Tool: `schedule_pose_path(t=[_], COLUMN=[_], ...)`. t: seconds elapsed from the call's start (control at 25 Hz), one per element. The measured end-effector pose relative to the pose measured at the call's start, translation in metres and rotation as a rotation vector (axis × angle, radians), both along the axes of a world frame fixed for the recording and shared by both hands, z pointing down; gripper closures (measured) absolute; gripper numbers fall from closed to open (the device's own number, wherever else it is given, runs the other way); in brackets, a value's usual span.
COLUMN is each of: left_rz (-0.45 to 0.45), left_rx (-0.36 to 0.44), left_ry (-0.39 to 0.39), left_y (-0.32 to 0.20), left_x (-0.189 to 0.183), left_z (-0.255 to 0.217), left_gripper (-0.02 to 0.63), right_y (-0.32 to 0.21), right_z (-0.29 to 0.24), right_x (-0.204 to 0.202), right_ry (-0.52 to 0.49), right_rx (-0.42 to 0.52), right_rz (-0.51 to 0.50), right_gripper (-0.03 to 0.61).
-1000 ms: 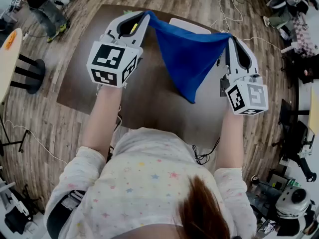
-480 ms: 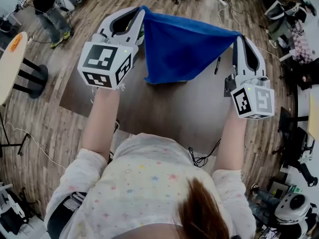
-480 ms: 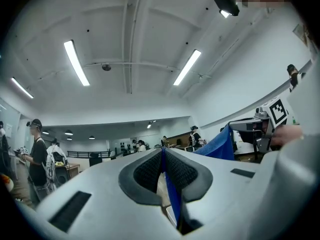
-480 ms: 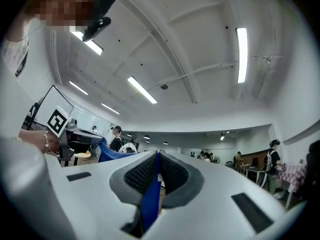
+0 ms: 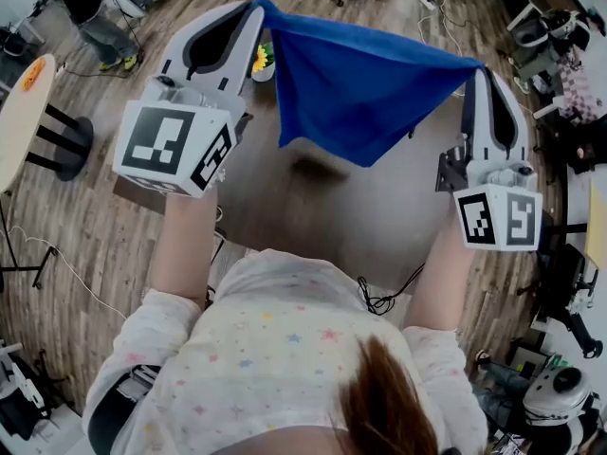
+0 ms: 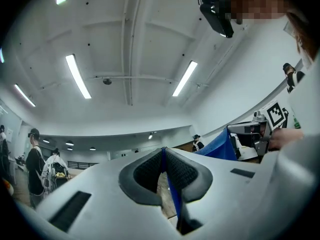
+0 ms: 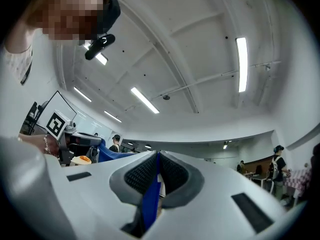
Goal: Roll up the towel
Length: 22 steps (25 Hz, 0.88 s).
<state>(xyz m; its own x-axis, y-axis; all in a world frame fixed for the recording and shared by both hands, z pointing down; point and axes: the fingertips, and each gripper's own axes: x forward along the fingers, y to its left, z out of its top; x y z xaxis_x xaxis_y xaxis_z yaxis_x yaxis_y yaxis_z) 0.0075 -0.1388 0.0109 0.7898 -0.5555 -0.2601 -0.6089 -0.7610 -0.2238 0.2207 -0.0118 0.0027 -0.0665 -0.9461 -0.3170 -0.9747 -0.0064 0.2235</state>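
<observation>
Seen from above, a person in a pale star-patterned top [image 5: 275, 349] holds a white two-jaw gripper in each hand, both raised over a dark brown rectangular table [image 5: 379, 216] on a wood-plank floor [image 5: 85, 226]. A bright blue cloth towel [image 5: 360, 83] hangs in the air between the grippers. Its top edge is stretched from one to the other, its lower part sags in a loose fold, and its shadow falls on the tabletop beneath. The left gripper [image 5: 254, 8], at the left, has its black ribbed pads [image 6: 147, 170] pressed together on one upper corner of the towel, a thin blue edge showing between them. The right gripper [image 5: 479, 69], at the right, pinches the other upper corner the same way, blue cloth trailing from its closed jaws. Near each hand sits a cube with black-and-white square markers [image 5: 175, 145].
</observation>
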Motion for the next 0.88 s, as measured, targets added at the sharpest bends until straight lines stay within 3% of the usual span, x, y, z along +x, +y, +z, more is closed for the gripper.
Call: schedule_pose_path(t=[0.24,0.44,0.6,0.88], left_rz=[-0.008,-0.019,-0.027,-0.035], left_rx=[0.044,0.018,-0.085,-0.25], left_ry=[0.051,0.03,-0.046,-0.198], left_y=[0.022,0.019,-0.018,-0.092], left_x=[-0.019,-0.021,-0.006,0.028], left_z=[-0.03,-0.022,0.03,0.167], left_gripper=[0.591,0.591,0.591,0.591], right_y=[0.022,0.017,-0.019,-0.1], right_z=[-0.027,-0.018,0.032,0.16], right_x=[-0.008,-0.007,0.007,0.036], right_ry=[-0.036,-0.012,-0.017,-0.09], right_rx=[0.069,0.041,-0.082,-0.297], right_rz=[-0.064,-0.048,-0.014,0.026], right_gripper=[0.563,0.563,0.563,0.561])
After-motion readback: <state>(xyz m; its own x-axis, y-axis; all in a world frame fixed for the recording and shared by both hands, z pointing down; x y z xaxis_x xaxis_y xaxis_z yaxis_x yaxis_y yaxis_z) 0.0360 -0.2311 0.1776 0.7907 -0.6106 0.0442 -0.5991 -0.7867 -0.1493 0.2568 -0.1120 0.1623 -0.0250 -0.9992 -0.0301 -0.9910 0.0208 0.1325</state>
